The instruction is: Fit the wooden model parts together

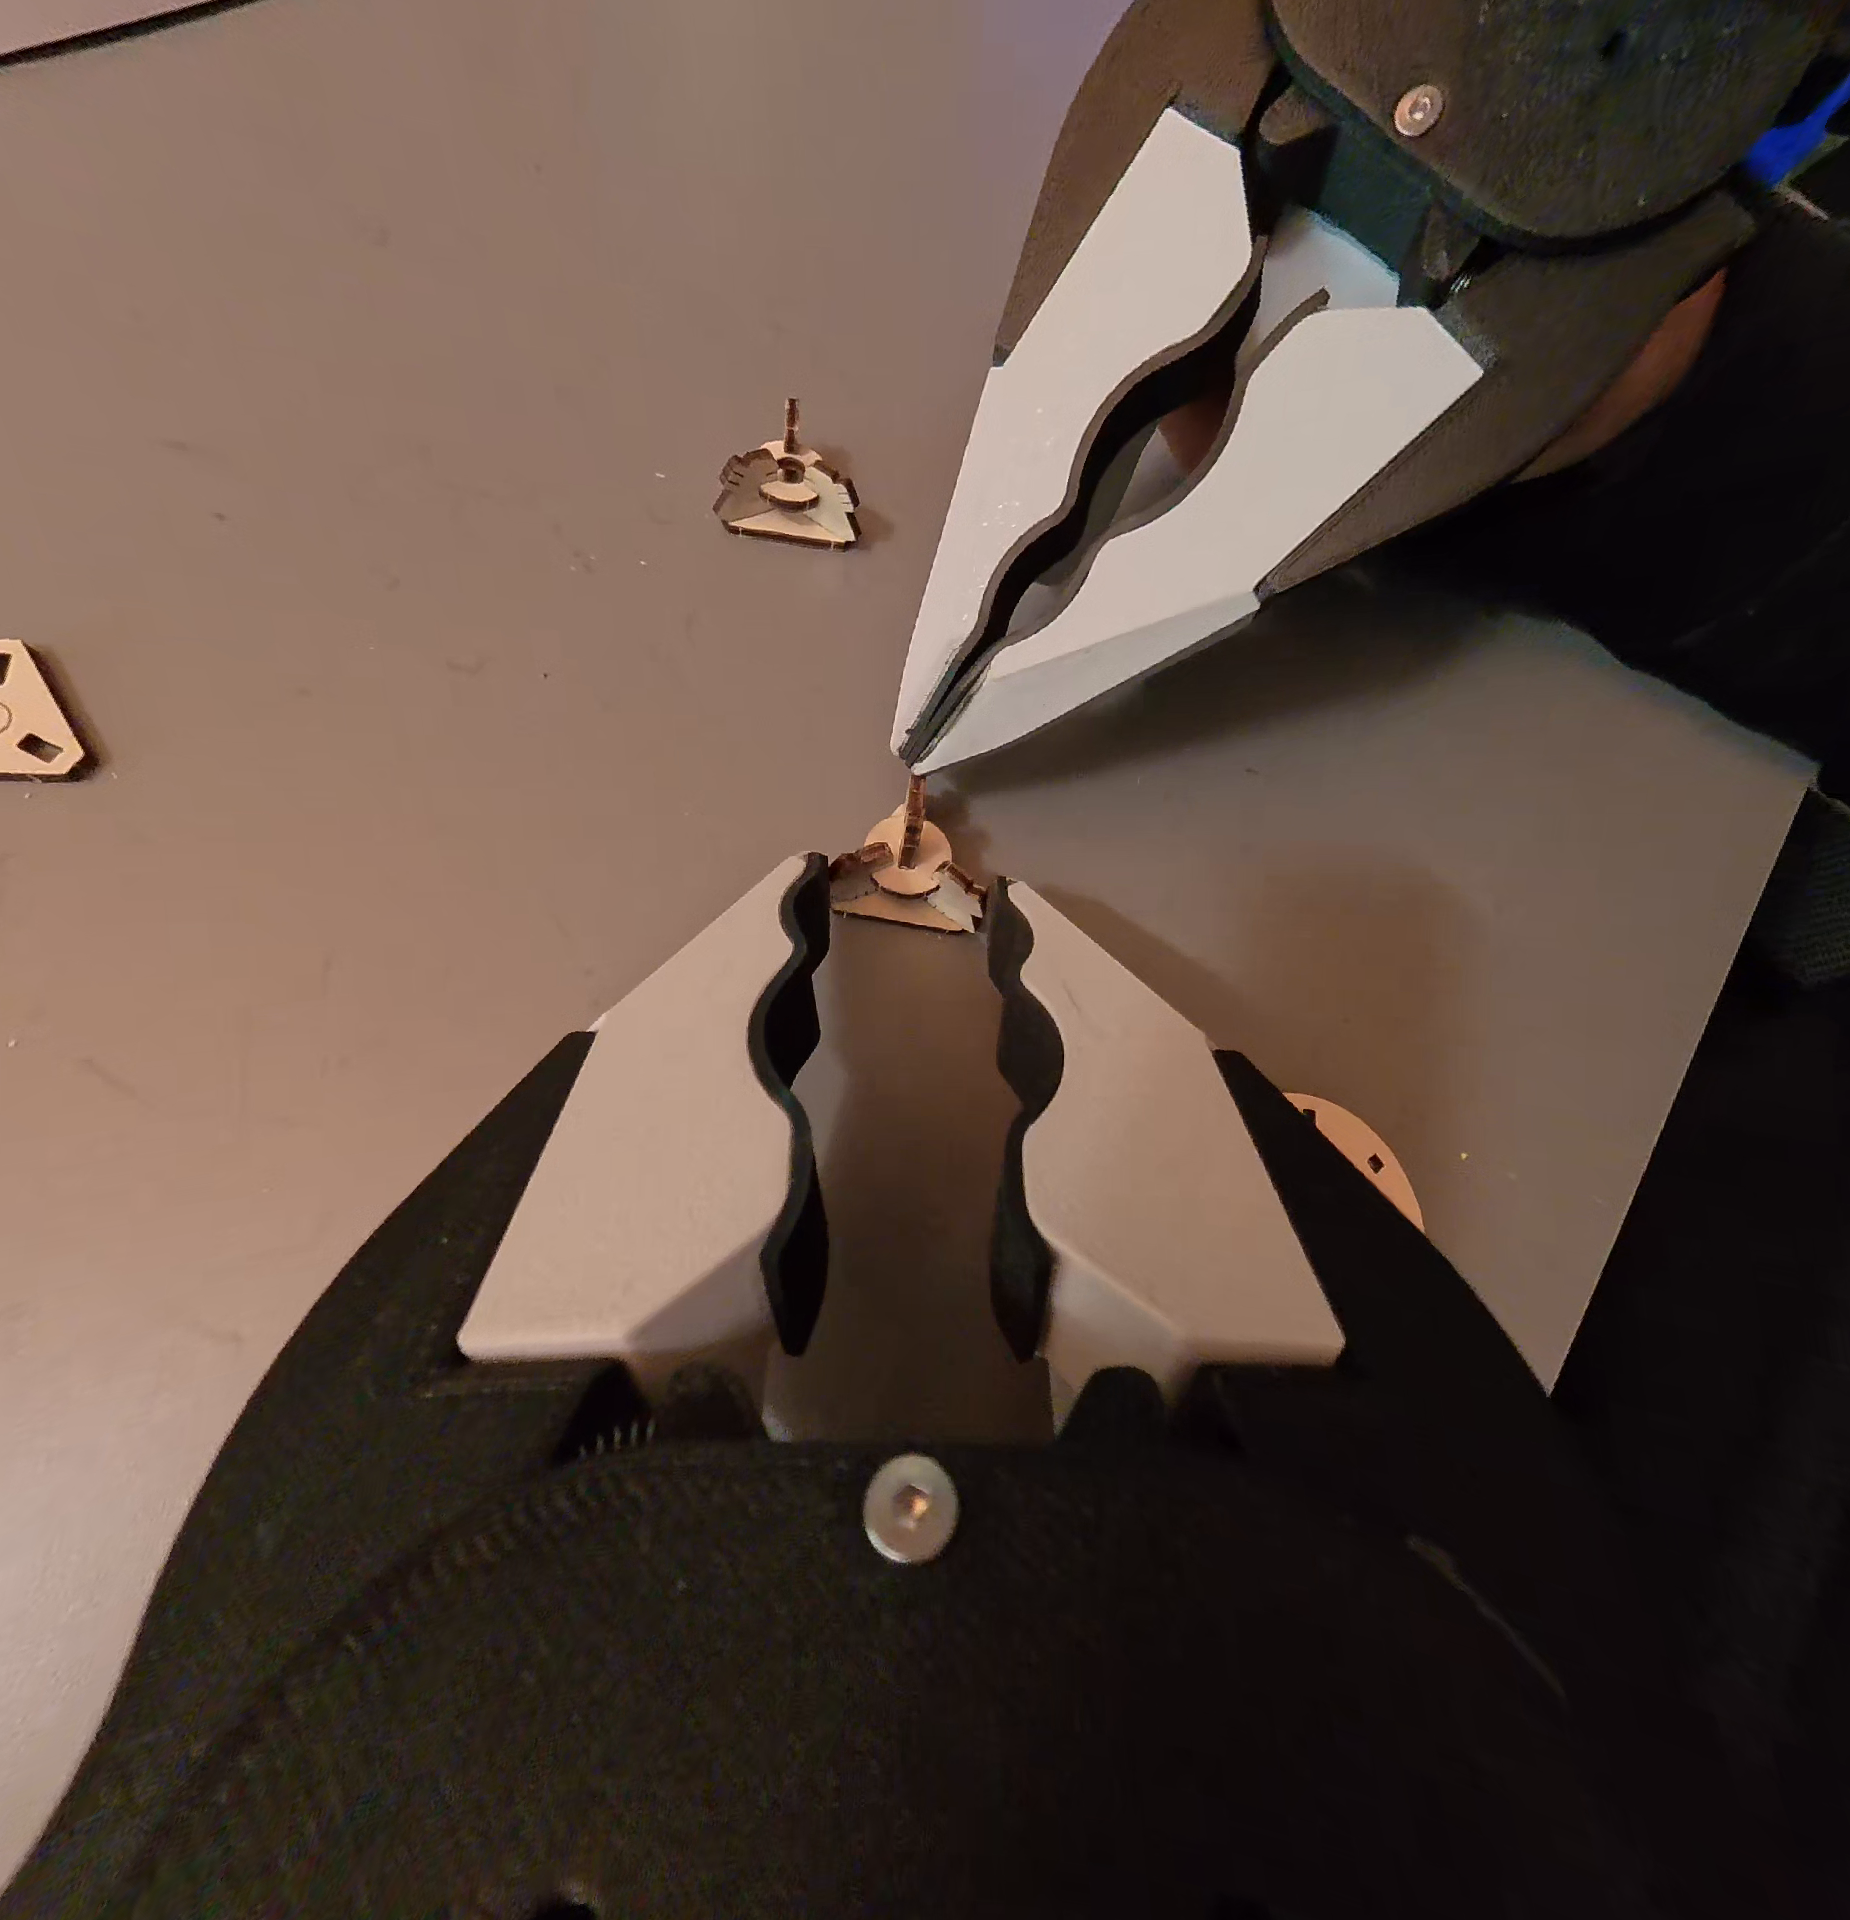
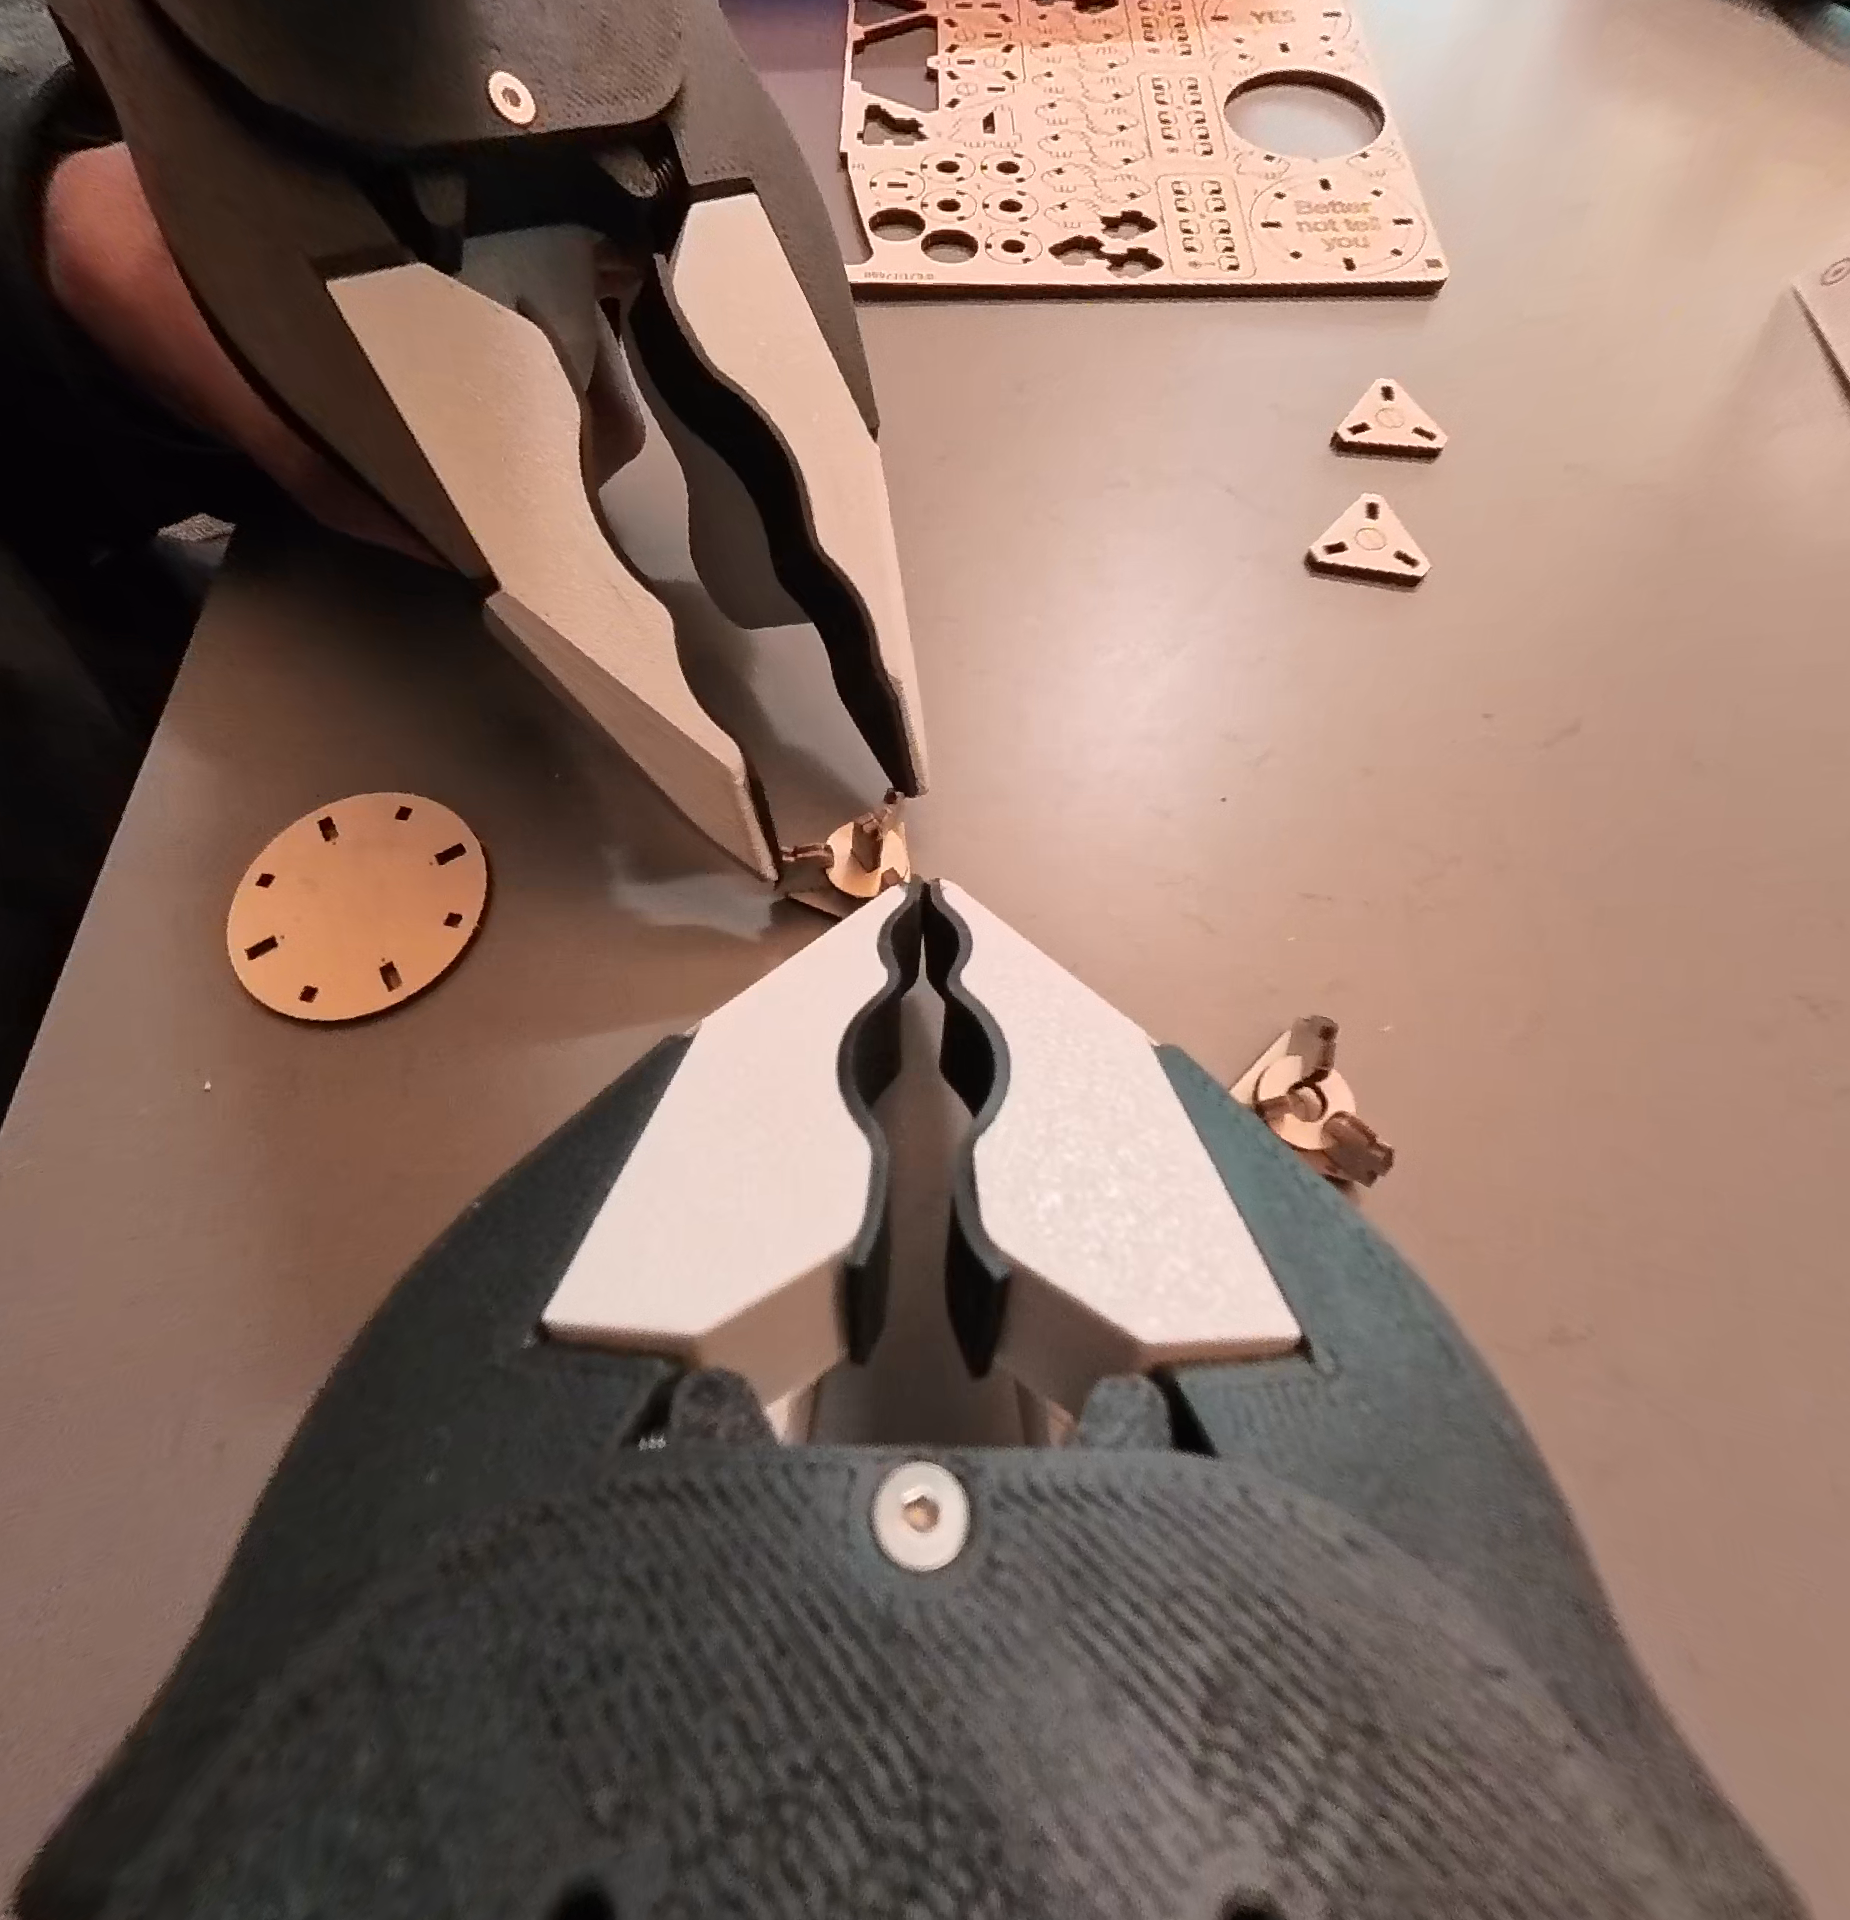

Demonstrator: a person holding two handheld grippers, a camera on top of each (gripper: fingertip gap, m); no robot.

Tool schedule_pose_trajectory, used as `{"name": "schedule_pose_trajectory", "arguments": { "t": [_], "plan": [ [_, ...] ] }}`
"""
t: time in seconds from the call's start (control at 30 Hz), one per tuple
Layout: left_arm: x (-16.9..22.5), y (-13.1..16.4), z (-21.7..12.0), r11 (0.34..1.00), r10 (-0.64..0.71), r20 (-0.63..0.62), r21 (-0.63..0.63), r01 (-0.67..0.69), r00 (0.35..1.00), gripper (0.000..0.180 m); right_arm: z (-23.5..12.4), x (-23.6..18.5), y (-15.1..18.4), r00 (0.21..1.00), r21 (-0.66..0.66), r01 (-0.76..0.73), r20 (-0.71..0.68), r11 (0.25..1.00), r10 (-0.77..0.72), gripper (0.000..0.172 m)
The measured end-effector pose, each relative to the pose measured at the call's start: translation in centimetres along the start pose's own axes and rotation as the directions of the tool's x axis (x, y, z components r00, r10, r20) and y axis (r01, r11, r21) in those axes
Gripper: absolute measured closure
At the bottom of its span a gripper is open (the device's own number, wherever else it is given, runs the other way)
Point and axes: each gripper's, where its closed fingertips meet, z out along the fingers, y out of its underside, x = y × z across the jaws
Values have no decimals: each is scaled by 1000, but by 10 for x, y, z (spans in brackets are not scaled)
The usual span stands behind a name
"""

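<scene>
left gripper (image 1: 908, 883) clamping triangular wooden assembly (image 1: 905, 888)

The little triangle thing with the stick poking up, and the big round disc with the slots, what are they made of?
Both look like thin plywood, probably laser-cut. The triangle piece, between the left gripper's fingertips, is pale tan with dark brown, burnt-looking edges, and so is its upright peg. The round disc has the same matte tan face and crisp dark slots. The finish looks bare, not painted.

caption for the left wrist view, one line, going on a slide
Left tool grips a small wooden triangular assembly on the grey table while the shut right tool meets its upright peg.
</scene>
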Motion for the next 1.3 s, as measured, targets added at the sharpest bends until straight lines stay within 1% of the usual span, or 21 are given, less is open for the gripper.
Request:
{"name": "schedule_pose_trajectory", "arguments": {
  "t": [0.2, 0.4, 0.57, 0.73, 0.87, 1.13, 1.3],
  "plan": [
    [0, 0, 0, 1000, 2, 3, 0, -2, 1000, 151, 0, 0, 0, 999, 1, 27, -20, 1000, -27, 172],
    [0, 0, 0, 1000, 4, 5, 0, -4, 1000, 151, 0, 1, 0, 1000, 3, 17, -13, 1000, -17, 172],
    [0, 1, 0, 1000, 3, 3, -1, -3, 1000, 151, 0, 0, 0, 997, 1, 60, -46, 998, -59, 172],
    [0, 1, 0, 1000, -12, -11, -2, 12, 1000, 151, 0, 0, 0, 1000, 0, 26, -15, 1000, -26, 172],
    [0, 1, 0, 999, -41, -37, -2, 41, 998, 151, -1, -1, 1, 999, -1, 48, -21, 999, -48, 172],
    [0, 1, 0, 1000, -21, -18, -3, 21, 1000, 151, -1, -1, 1, 998, 0, 55, -25, 998, -55, 172],
    [0, 1, 0, 1000, -12, -8, -2, 12, 1000, 151, -2, 3, -2, 993, 11, 86, -79, 996, -85, 172]
  ]
}}
